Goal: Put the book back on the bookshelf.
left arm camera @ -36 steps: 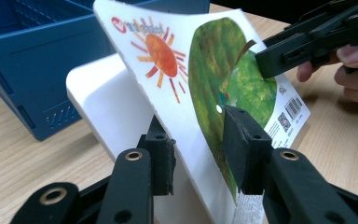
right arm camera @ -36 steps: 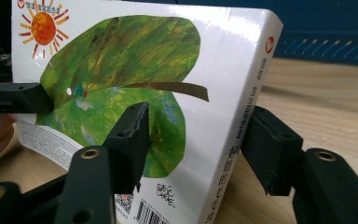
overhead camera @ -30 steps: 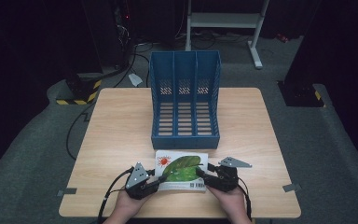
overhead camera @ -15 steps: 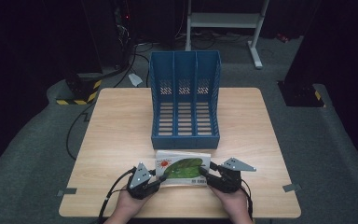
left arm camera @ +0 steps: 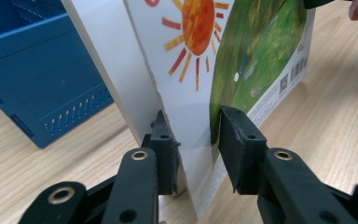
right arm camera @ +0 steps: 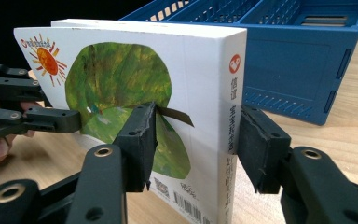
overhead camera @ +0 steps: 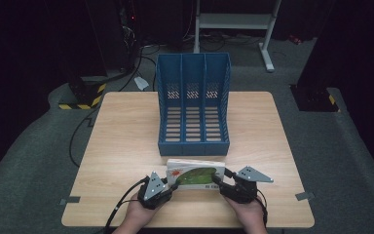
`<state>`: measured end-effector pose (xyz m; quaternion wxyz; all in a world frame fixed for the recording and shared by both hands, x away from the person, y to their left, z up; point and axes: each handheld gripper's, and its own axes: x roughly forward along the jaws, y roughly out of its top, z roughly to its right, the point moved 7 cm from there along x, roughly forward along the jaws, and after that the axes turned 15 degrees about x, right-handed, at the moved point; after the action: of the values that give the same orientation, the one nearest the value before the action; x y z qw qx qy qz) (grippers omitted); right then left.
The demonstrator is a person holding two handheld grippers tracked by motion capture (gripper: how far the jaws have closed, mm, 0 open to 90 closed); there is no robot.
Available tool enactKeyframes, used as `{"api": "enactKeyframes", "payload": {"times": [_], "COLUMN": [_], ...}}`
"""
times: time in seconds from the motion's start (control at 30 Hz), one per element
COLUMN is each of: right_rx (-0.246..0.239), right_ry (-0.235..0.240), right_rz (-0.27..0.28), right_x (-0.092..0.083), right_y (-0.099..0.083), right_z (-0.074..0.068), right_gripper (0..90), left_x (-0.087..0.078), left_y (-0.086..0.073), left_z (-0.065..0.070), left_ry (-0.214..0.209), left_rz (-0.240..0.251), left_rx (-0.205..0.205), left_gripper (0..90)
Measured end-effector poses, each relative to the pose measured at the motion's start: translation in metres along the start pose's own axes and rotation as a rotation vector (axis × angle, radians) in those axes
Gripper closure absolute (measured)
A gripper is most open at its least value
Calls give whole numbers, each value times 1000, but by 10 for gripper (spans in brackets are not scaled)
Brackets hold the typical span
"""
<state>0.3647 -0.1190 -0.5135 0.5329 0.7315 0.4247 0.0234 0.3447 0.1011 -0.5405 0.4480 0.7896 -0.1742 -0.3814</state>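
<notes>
A dark room with black equipment and a grey carpeted floor surrounds a light wooden table (overhead camera: 126, 146). Toward the far middle of the table stands a blue three-slot file rack (overhead camera: 193, 100), its open slots facing the person. Just in front of the rack, near the table's near edge, a picture book (overhead camera: 197, 174) with a white cover, an orange sun and a big green leaf shape is propped up between the two grippers, its cover tilted toward the person.

The left gripper (overhead camera: 168, 184) is clamped on the book's open-page end: in the left gripper view its two black jaws press on the cover and the pages (left arm camera: 186, 140) from either side. The right gripper (overhead camera: 222, 184) grasps the spine end; in the right gripper view one jaw sits against the green front cover and the other against the back, with the spine's printed characters (right arm camera: 233, 121) between them. Its jaws have just been opening slightly, yet the book stays between the pads. The person's hands come in from the bottom edge.
</notes>
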Motion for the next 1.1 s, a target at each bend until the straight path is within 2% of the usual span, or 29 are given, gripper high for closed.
{"api": "enactKeyframes", "payload": {"times": [0.07, 0.2, 0.3, 0.4, 0.57, 0.8, 0.9, 0.93, 1.03, 1.1], "right_rx": [12, -4, -12, -30, -36, -67, -92, -97, -103, -107], "right_ry": [7, 19, 29, 35, 50, 94, 96, 92, 93, 97], "right_rz": [-9, -19, -24, -31, -27, -21, -30, -32, -23, -26], "right_x": [-1, -4, -6, -7, -6, 1, 6, 7, 7, 6], "right_y": [-2, -6, -8, -8, -5, 4, 4, 4, 5, 4], "right_z": [0, -1, -4, -8, -10, -18, -23, -23, -23, -23], "right_gripper": [479, 455, 424, 381, 341, 311, 304, 305, 361, 390], "left_x": [-1, -4, -8, -13, -18, -15, -15, -15, -18, -21], "left_y": [0, -2, -4, -6, -7, -10, -12, -14, -17, -19], "left_z": [1, 5, 5, 1, -7, -9, -10, -12, -18, -27], "left_ry": [-9, -21, -11, -5, 34, 33, 25, 24, 23, 52], "left_rz": [-1, -10, -19, -13, -9, -23, -29, -32, -33, -40], "left_rx": [0, 13, 22, 13, -17, -34, -37, -49, -68, -78], "left_gripper": [672, 670, 663, 623, 514, 446, 431, 426, 408, 401]}}
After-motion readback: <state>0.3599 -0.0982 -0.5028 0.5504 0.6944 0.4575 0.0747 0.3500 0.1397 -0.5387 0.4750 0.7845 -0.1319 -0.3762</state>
